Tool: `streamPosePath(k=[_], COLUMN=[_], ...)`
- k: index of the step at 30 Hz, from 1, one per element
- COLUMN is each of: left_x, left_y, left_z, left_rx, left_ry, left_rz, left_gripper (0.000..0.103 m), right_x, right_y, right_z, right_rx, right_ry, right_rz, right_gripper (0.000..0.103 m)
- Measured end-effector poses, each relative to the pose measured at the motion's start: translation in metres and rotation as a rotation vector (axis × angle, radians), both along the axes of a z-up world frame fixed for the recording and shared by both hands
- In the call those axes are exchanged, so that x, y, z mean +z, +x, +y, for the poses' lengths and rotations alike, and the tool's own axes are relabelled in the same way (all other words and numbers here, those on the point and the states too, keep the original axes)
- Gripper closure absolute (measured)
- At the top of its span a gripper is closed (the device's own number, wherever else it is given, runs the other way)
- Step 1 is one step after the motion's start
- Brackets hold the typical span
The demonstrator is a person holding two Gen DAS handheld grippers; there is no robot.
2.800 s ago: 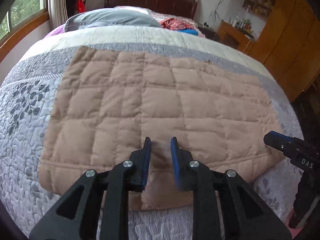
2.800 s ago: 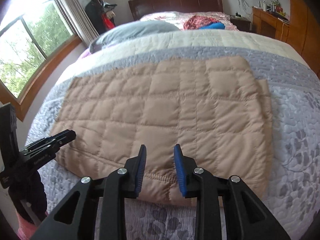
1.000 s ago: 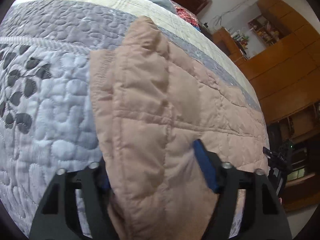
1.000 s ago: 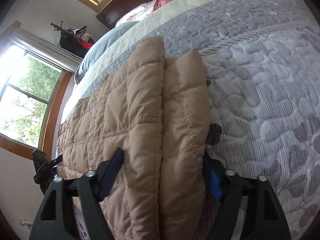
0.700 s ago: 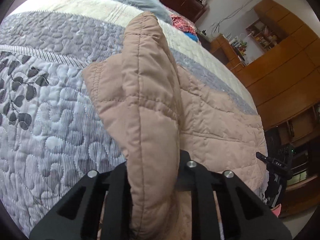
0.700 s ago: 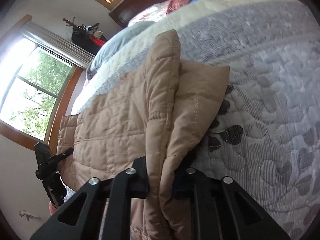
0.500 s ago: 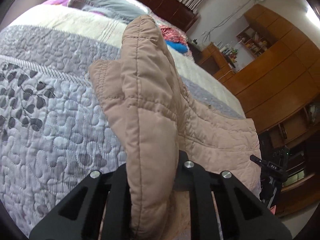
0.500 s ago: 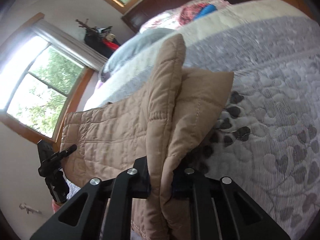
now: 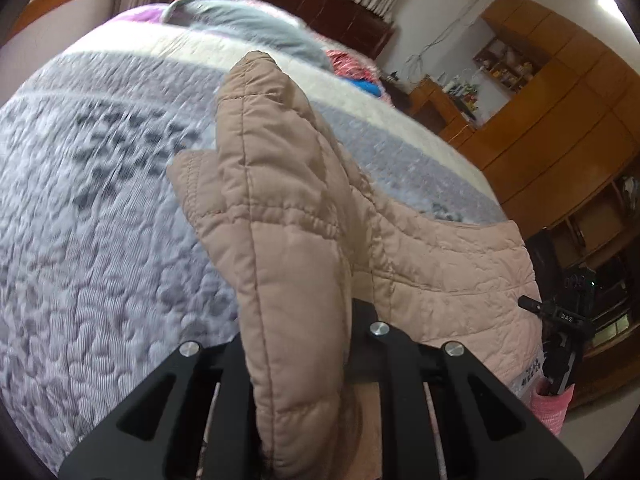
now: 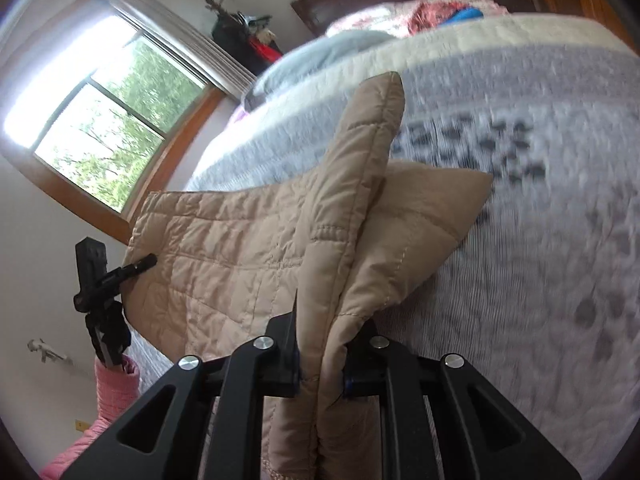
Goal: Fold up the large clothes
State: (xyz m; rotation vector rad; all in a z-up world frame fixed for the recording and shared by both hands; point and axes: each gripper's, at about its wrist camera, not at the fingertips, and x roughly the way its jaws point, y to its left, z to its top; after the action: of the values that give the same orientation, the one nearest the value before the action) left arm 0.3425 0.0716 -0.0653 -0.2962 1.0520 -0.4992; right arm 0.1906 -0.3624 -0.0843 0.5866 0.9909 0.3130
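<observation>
Tan quilted jacket (image 9: 288, 248) pinched between both grippers' fingers (image 10: 286, 344), over bed (image 9: 100, 240)

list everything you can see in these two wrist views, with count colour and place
quilted jacket: one, tan, folded, its two ends pinched and lifted above the bed
bedspread: one, grey with dark leaf print and a cream band, covering the bed
pillow: one, grey-blue, at the head of the bed
headboard: one, dark brown, behind the pillow
clothes heap: red and blue, near the headboard
window: wood-framed, green trees outside, beside the bed
wardrobe: orange-brown wood, along the wall opposite the window
left gripper: black, shut on the jacket's end
right gripper: black, blue pads, shut on the other end
sleeve: pink, behind the left gripper
</observation>
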Motion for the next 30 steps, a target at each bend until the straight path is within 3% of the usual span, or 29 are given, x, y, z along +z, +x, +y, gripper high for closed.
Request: streamPosePath(k=[2,5,8,11,15,16,20,27,30], left_x=[-0.023,-0.052,-0.066,-0.068,-0.067,-0.065,-0.052,-0.019,-0.011], left_y=[0.007,0.014,0.017,0.011,0.013,0.013,0.002,-0.054,-0.084], left_z=[0.008,0.011,0.009,0.001,0.000,0.002,0.012,0.050,0.061], left_rx=[0.019,0.024,0.026,0.021,0.044,0.055,0.104,0.259,0.314], left_ry=[0.019,0.018,0.025,0.082,0.096,0.095,0.119,0.177,0.199], left_rz=[0.044,0.091,0.081,0.036,0.042,0.052,0.059,0.031,0.026], left_gripper=[0.088,0.082,0.076,0.073,0.071,0.068,0.060,0.053,0.048], right_x=[-0.016,-0.043,-0.061,-0.070,-0.064,-0.061,-0.037,0.014,0.023], right_y=[-0.001,-0.002,-0.004,-0.004,-0.002,-0.002,-0.015,-0.049,-0.056], right_z=[-0.001,-0.010,-0.011,-0.006,-0.006,-0.007,0.001,0.028,0.043], right_rx=[-0.018,-0.035,-0.039,-0.042,-0.041,-0.047,-0.063,-0.045,0.012], right_ry=[-0.024,0.017,0.029,0.037,0.018,-0.005,-0.141,-0.379,-0.381], right_rz=[0.035,0.091,0.103,0.102,0.101,0.102,0.074,0.003,-0.012], right_gripper=[0.088,0.085,0.081,0.080,0.076,0.070,0.065,0.071,0.079])
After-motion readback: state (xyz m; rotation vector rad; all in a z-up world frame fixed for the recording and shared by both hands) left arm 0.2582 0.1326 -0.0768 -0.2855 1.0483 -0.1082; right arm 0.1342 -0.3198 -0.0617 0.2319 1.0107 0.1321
